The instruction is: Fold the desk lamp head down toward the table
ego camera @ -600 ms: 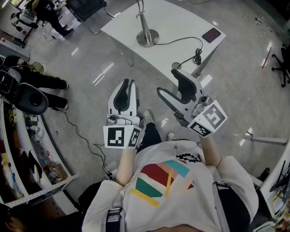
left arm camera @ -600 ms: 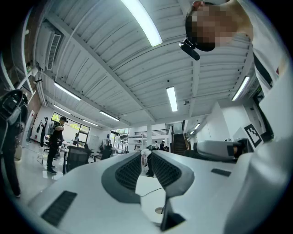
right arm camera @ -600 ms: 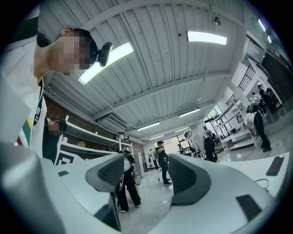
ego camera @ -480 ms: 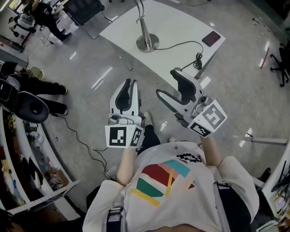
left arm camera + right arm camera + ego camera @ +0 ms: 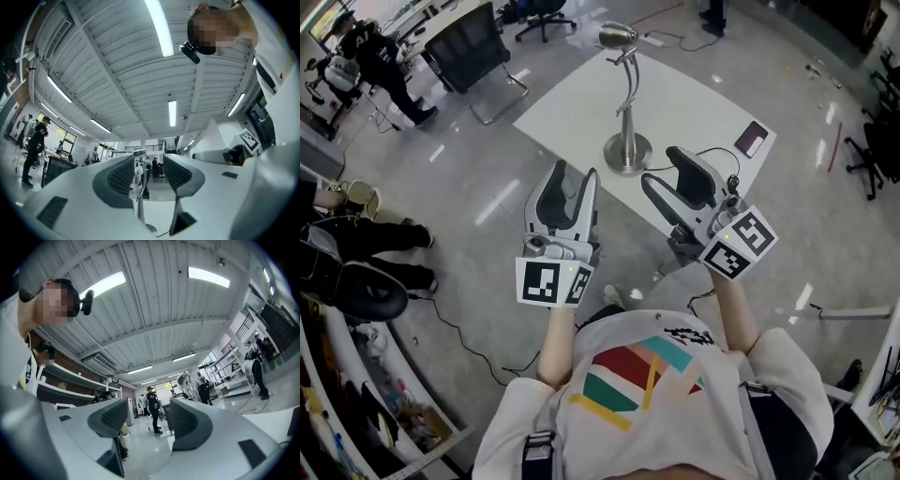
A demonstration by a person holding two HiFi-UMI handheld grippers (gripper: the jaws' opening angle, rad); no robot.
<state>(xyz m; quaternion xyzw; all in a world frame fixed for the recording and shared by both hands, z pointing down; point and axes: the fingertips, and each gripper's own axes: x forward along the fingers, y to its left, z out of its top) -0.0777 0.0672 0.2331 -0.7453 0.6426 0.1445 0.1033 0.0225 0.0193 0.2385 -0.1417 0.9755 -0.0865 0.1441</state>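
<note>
Desk lamp (image 5: 628, 108) stands upright on the white table (image 5: 694, 94), stem rising from its round base (image 5: 627, 153) to the lamp head (image 5: 617, 36) beyond the base. Left gripper (image 5: 575, 173) and right gripper (image 5: 667, 169) flank the base, jaws spread, empty. The left gripper's gap frames the stem, so it looks better lined up.
</note>
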